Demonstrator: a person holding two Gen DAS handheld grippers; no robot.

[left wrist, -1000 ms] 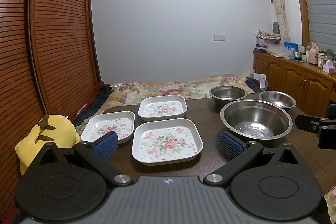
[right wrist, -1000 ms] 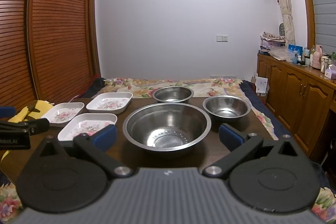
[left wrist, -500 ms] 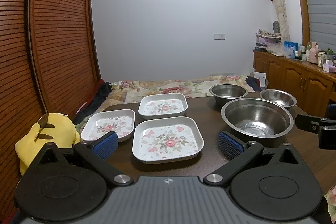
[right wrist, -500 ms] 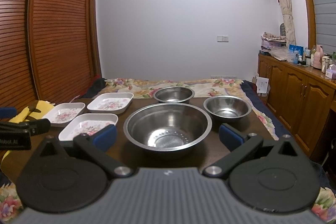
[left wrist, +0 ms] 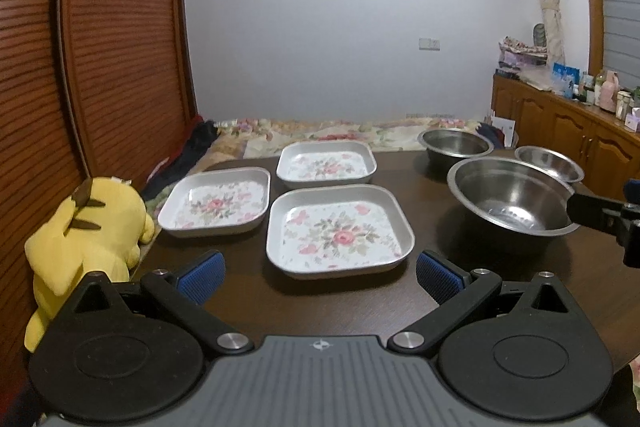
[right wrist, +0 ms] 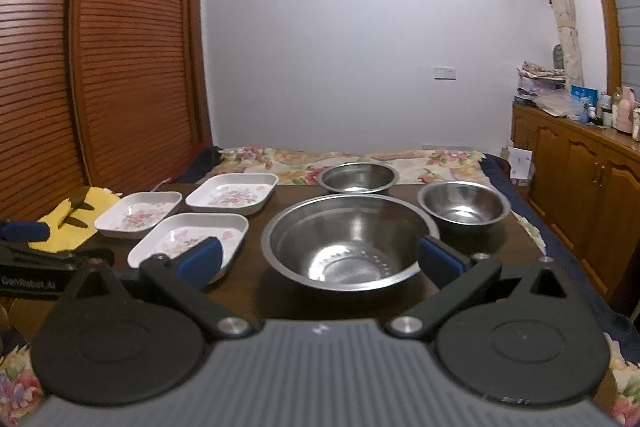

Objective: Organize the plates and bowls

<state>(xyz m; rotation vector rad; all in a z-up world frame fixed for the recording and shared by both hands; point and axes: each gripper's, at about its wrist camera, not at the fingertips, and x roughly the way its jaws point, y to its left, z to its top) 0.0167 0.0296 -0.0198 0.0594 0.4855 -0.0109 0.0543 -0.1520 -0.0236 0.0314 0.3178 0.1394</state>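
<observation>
I judge this to be the opening step: nothing is stacked yet and I hold both tools back at the worktop's (left wrist: 248, 307) near edge. My left tool (left wrist: 318, 277) has its jaws spread wide and empty, lined up on the nearest plate (left wrist: 338, 231), which lies flat at twelve o'clock just ahead of the pads. My right tool (right wrist: 320, 259) is likewise spread and empty, with the large bowl (right wrist: 350, 239) at twelve o'clock between its pads but untouched.

Count: three white floral square plates, the nearest one, one at ten o'clock from it (left wrist: 216, 203), one at twelve o'clock behind it (left wrist: 326, 165). All three lie apart. Three steel bowls: the large one, a smaller one at twelve o'clock behind it (right wrist: 358, 177), another at two o'clock (right wrist: 464, 207).

Next, I expect to pinch a plate rim, which calls for a low, shallow approach since the rims sit close to the wood. The smaller bowls should nest into the large one.
</observation>
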